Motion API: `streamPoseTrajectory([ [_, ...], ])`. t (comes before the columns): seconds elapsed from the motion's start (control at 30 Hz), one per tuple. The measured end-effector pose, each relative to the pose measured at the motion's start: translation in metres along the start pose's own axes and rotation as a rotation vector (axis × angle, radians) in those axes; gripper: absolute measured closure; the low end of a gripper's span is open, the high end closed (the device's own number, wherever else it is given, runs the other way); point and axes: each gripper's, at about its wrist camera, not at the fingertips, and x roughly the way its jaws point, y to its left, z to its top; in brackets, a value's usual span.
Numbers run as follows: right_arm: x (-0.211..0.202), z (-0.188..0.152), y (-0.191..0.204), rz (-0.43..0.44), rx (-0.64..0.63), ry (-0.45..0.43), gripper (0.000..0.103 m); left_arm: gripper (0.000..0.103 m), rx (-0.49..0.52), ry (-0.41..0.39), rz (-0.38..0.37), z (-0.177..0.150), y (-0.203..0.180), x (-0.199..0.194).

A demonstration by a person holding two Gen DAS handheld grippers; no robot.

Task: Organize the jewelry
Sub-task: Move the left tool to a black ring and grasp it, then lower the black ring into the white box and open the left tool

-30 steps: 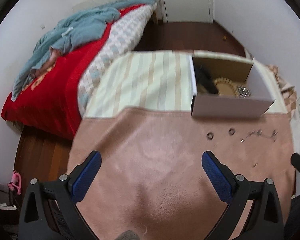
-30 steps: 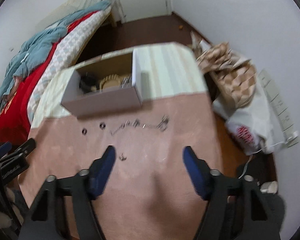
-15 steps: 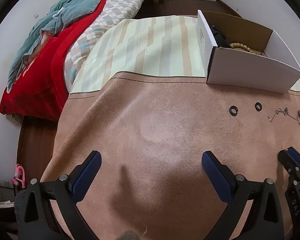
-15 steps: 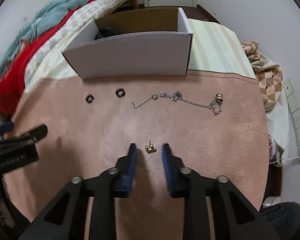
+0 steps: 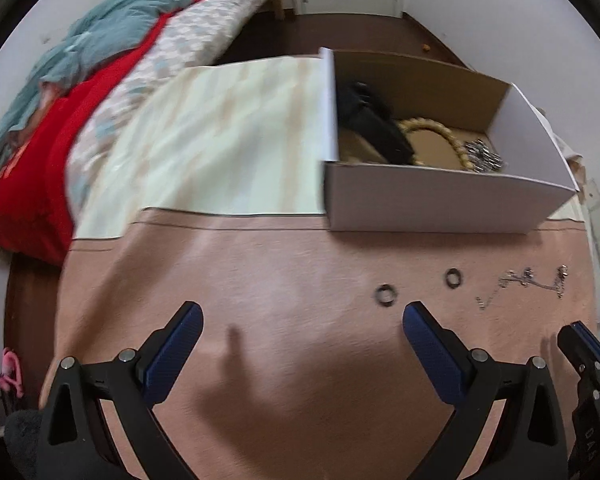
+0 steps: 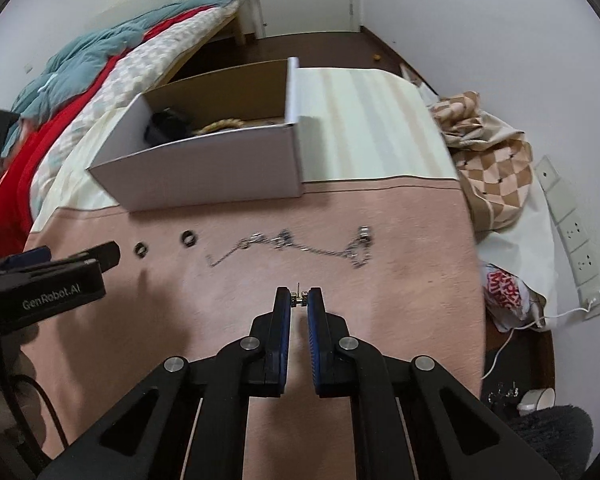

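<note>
Nearest to us, our right tool point(image 6: 299, 298) has its blue-padded jaws drawn in on a tiny gold-coloured ear stud point(image 6: 299, 299), pinched between the tips just above the pink suede-like cloth point(image 6: 400, 300) that covers the near part of the tabletop. Our left tool point(image 5: 300, 316) hangs over the same cloth with its blue pads spread wide and nothing between them, casting a dark shadow on the fabric below. In the right wrist view this left tool shows at the left edge as a black body with white lettering. A little farther out, two small dark metal rings point(image 6: 140, 249) point(image 6: 188, 238) lie side by side on the pink cloth, apart from each other, and to their right a thin silver chain with small charms point(image 6: 300, 246) stretches across the cloth, ending in a bunched clasp at its right end. Beyond these, at the seam where the pink cloth meets a pale cream-and-green striped cloth point(image 6: 364, 120), stands an open white cardboard box with a brown inside point(image 6: 204, 176). Inside it we see a black soft item point(image 5: 370, 120), a ring of pale wooden beads point(image 5: 436, 132) and a cluster of silvery metal pieces point(image 5: 482, 156). Farther left lies a bed with a red cover and teal blanket point(image 5: 80, 60).
</note>
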Motion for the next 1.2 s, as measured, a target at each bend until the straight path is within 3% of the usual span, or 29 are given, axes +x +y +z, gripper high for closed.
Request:
streamPoseTrajectory([
  [0.3, 0.004, 0.000, -0.012, -0.012, 0.034, 0.005, 0.094, 0.059, 0.059, 0.002, -0.059, 0.003, -0.026, 0.012],
  [0.37, 0.004, 0.001, -0.014, -0.012, 0.040, 0.005, 0.094, 0.081, 0.070, -0.006, -0.070, 0.004, -0.030, 0.011],
  [0.43, 0.004, 0.001, -0.014, -0.014, 0.041, 0.004, 0.094, 0.093, 0.080, -0.009, -0.082, 0.004, -0.033, 0.010],
  [0.7, -0.007, 0.009, -0.015, 0.001, 0.060, -0.018, 0.094, 0.093, 0.075, -0.031, -0.100, 0.005, -0.031, 0.000],
  [0.9, -0.031, 0.032, -0.011, 0.072, 0.074, -0.060, 0.094, 0.093, 0.047, -0.066, -0.179, 0.020, -0.021, -0.036],
  [1.07, -0.035, 0.084, -0.003, 0.198, 0.074, -0.065, 0.094, 0.093, 0.013, -0.087, -0.277, 0.067, -0.011, -0.061],
  [1.2, -0.020, 0.130, 0.007, 0.249, 0.041, -0.043, 0.094, 0.093, -0.004, -0.067, -0.325, 0.112, -0.007, -0.053],
])
